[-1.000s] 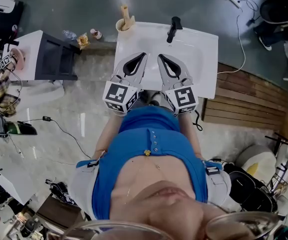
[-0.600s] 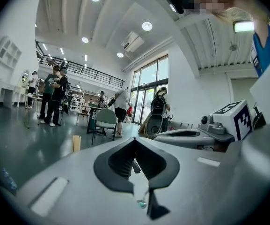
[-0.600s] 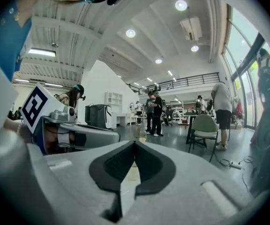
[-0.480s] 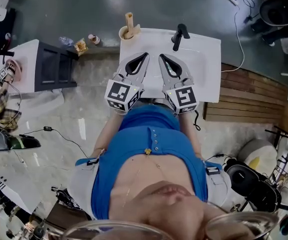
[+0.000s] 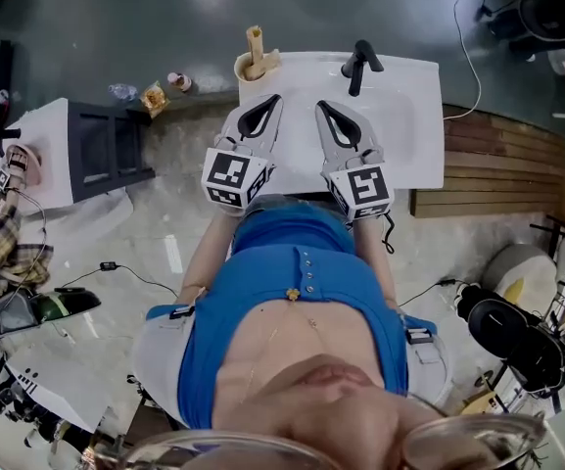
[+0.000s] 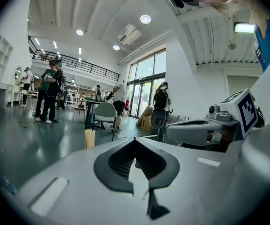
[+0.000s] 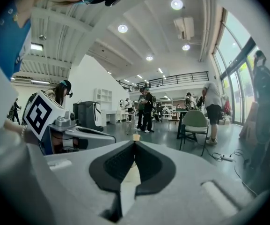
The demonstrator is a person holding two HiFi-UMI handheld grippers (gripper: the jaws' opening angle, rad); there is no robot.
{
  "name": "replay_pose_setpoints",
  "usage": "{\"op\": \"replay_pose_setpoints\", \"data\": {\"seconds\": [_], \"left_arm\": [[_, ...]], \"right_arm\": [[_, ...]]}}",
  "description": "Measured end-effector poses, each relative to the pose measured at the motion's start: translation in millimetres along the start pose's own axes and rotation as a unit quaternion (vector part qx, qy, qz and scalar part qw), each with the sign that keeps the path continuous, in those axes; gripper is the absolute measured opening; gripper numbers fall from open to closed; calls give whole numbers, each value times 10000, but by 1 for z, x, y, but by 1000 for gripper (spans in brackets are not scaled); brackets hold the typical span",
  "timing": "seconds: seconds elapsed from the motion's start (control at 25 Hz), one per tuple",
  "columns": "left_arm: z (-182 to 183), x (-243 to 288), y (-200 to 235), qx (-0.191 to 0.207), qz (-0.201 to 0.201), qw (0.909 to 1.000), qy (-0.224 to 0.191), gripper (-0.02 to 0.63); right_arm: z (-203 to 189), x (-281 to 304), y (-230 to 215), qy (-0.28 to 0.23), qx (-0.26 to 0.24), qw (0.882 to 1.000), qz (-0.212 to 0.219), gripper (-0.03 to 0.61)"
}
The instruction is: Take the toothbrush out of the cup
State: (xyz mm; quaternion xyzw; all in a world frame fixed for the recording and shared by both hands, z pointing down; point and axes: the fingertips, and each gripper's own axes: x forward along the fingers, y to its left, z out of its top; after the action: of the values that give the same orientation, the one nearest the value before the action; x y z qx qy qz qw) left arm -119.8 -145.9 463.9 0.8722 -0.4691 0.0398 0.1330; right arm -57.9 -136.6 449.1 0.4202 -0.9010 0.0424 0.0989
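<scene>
A beige cup (image 5: 256, 67) stands on the far left corner of the white sink counter (image 5: 414, 116), with a wooden toothbrush (image 5: 255, 39) upright in it. In the left gripper view a beige upright shape (image 6: 89, 138) shows left of the jaws; it seems to be this cup. My left gripper (image 5: 275, 97) hovers over the counter just near and right of the cup, shut and holding nothing. Beside it my right gripper (image 5: 319, 104) is also shut and empty. The jaw tips meet in both gripper views (image 6: 135, 138) (image 7: 135, 142).
A black faucet (image 5: 359, 64) rises at the back of the sink, beyond the right gripper. A dark stool (image 5: 111, 145) and small bottles (image 5: 155, 96) are on the floor to the left. Wooden decking (image 5: 497, 174) lies to the right. People stand (image 6: 50, 90) far across the hall.
The head view has drifted, so the sink sits a little further right in the frame. Both grippers stay shut, side by side over the sink, with the cup untouched.
</scene>
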Motion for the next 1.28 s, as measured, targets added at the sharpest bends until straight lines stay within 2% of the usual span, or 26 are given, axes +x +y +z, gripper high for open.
{"op": "replay_pose_setpoints", "data": {"seconds": [0.4, 0.84, 1.12, 1.28], "left_arm": [[-17, 16, 38, -123, 27, 9997, 230, 6], [-46, 39, 63, 37, 288, 9979, 584, 15], [-71, 55, 68, 629, 416, 9918, 1033, 54], [-89, 66, 84, 1298, 628, 9796, 1399, 83]], "right_arm": [[-14, -10, -15, 306, 84, 9982, -506, 2], [-29, -33, -43, 555, 169, 9952, -792, 2], [-33, -56, -66, 588, 224, 9940, -893, 2], [-38, -68, -80, 614, 280, 9924, -1029, 2]]}}
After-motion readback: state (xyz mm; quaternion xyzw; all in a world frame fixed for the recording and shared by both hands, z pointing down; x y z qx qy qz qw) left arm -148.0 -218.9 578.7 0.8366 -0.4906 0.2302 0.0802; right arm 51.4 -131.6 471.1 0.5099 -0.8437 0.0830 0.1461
